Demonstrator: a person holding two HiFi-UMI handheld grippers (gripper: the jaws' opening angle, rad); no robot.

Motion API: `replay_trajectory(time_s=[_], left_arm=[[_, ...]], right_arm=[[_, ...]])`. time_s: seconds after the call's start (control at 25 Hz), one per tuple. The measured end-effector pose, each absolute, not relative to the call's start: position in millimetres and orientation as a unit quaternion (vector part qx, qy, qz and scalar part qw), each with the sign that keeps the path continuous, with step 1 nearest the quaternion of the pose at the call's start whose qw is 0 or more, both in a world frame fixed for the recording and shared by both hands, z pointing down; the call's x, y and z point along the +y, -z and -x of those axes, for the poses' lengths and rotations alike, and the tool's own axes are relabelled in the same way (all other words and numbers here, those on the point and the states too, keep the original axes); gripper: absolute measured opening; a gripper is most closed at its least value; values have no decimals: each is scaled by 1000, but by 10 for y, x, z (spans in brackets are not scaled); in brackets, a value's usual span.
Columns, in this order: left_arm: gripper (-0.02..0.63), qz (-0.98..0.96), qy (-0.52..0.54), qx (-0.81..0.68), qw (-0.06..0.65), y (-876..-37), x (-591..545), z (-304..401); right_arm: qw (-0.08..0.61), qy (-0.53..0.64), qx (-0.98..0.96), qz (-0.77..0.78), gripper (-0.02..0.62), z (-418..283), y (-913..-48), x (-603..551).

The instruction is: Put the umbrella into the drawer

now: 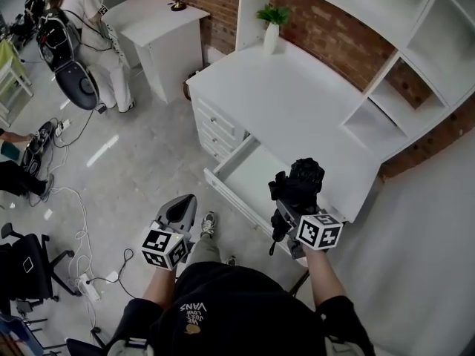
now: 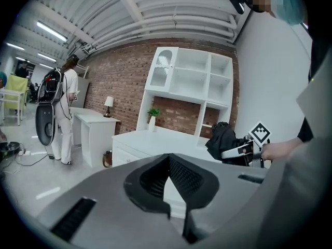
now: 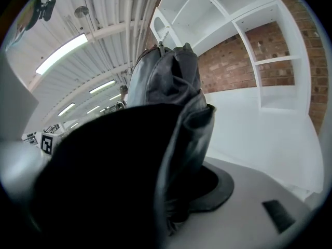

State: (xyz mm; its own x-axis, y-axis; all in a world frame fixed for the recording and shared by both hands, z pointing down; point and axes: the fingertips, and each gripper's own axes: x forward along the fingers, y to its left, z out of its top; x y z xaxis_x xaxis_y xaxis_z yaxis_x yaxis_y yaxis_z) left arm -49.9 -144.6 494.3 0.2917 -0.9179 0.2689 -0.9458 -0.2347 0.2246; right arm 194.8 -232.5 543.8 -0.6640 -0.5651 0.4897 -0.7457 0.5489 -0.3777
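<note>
In the head view my right gripper [image 1: 292, 201] is shut on a folded black umbrella [image 1: 303, 176], held over the front right corner of the open white drawer [image 1: 245, 173]. From the right gripper view the umbrella [image 3: 166, 97] fills the space between the jaws and hides the fingertips. The left gripper view shows the umbrella [image 2: 224, 139] off to the right, in front of the desk. My left gripper [image 1: 180, 208] hangs over the floor left of the drawer front, apart from it. Its pads [image 2: 181, 178] meet at the tip with nothing between them.
The drawer belongs to a white desk [image 1: 297, 102] with a shelf hutch [image 1: 401, 58] and a potted plant [image 1: 272, 27] on top. A small white table with a lamp [image 1: 159, 21] and a standing person [image 1: 85, 21] are at the far left. Cables and a power strip [image 1: 87, 286] lie on the floor.
</note>
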Motion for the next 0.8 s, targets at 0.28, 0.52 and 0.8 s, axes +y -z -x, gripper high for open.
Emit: replay_trajectory(time_s=[0.28,0.52,0.8], left_arm=[[6,-793,-49,-581,176,-5004,-1951,725],[6,-796,-54,-575,180,-5044,-2354,954],[6,-794,-54,-578,180,-5081,-2695,1196]], right_arm=[[230,-266,-857,-377,247,-1688,-5862,-2736],[283,-275,-842,-368,245,-1481,-6337,-3034],[357,-289,-814,-355,245,-1374,-6924,-3235]])
